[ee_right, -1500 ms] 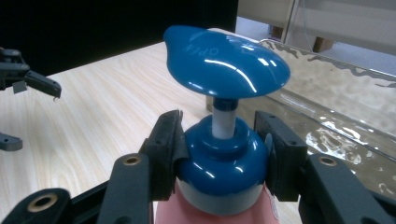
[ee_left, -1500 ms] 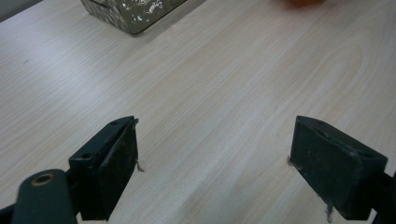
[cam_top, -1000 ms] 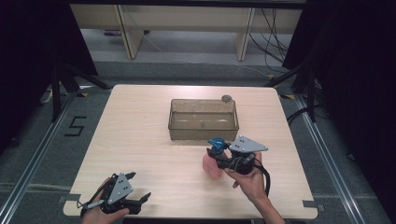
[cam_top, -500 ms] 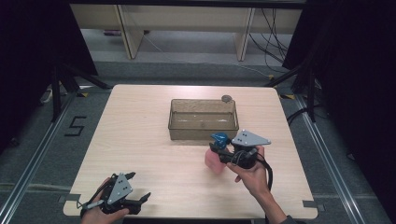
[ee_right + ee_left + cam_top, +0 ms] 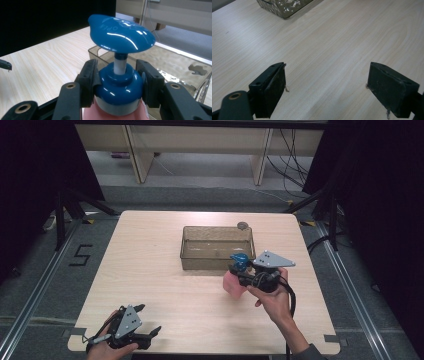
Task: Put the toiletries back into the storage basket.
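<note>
The pink pump bottle (image 5: 233,283) has come up off the table and nearer the clear plastic bin (image 5: 217,247) than it was a second ago, so it looks to me like a carry toward that bin is under way, with the drop still to come. The right gripper (image 5: 119,75) is clenched on the bottle's blue collar (image 5: 117,86), one pad on each side, the white stem and the broad blue pump head (image 5: 121,32) rising above the jaws and the pink body hanging below them. Its long axis runs roughly upright (tilted a little, from above), the nozzle pointing away toward the bin beyond the jaws. The left gripper (image 5: 327,87), released and holding nothing, sits over bare table (image 5: 337,42) near the person's edge.
</note>
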`<state>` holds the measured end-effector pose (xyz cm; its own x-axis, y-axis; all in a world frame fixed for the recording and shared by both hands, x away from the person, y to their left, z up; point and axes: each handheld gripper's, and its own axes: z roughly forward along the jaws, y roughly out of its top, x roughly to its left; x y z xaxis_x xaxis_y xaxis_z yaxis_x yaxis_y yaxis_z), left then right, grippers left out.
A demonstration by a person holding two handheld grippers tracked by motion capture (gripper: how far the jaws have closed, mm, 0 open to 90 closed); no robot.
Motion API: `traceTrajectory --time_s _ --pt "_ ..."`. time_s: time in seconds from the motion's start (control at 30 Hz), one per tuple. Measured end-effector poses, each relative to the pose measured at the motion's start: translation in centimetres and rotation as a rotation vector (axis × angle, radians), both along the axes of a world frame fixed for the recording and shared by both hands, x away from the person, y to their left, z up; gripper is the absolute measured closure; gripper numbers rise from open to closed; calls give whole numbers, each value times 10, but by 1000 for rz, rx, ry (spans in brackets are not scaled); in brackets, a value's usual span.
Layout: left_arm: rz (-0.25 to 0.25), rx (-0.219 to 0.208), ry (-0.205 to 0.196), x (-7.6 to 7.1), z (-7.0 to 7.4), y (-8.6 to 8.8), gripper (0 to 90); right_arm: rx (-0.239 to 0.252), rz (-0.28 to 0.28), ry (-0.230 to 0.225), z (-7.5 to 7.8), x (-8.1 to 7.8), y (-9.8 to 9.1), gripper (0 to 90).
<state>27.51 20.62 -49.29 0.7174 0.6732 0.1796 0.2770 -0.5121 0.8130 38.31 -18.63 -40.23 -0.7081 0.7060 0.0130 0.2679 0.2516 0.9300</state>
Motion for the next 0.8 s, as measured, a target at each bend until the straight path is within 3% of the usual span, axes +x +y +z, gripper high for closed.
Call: traceTrajectory --time_s 0.07,0.13,0.23,0.3,0.33,0.4,0.43,0.47,0.5,0.53,0.57,0.63,0.67,0.7,0.73,0.77,0.8 --pt "2 0 -1 0 0 0 147 9 -5 1 2 1 1 538" --pt "-5 27 -6 1 1 1 148 -1 0 -10 4 3 0 538" --pt "-1 1 1 0 0 0 147 16 -14 4 8 6 0 538" --pt "-3 27 -5 1 1 1 148 14 -4 1 10 11 -1 538" --pt "-4 20 -6 1 1 1 148 15 2 -17 11 14 -1 538" --pt "-3 -6 6 0 0 0 148 12 -27 2 16 15 -2 538" --pt "-3 2 5 1 0 1 148 12 -27 2 16 15 -2 538" --pt "-8 36 -3 2 2 2 148 17 -16 -10 18 19 -4 538" --pt "-8 36 -3 2 2 2 148 17 -16 -10 18 19 -4 538" --pt "-5 29 -7 1 1 2 147 19 -35 -11 21 21 -4 538" --pt "2 -9 2 0 0 0 148 23 -38 -7 22 21 -5 538" --pt "1 0 -1 1 0 0 148 9 -41 -22 23 23 -6 538" --pt "-10 33 -2 2 2 2 147 6 -42 -27 26 25 -8 538" --pt "-10 33 -2 2 2 2 148 6 -42 -27 26 25 -8 538" --pt "2 -7 -2 0 0 0 148 -2 -46 -18 30 27 -8 538" --pt "2 -7 -2 0 0 0 148 -2 -46 -18 30 27 -8 538" --pt "-6 27 3 1 1 2 147 -10 -48 -27 32 30 -9 538"
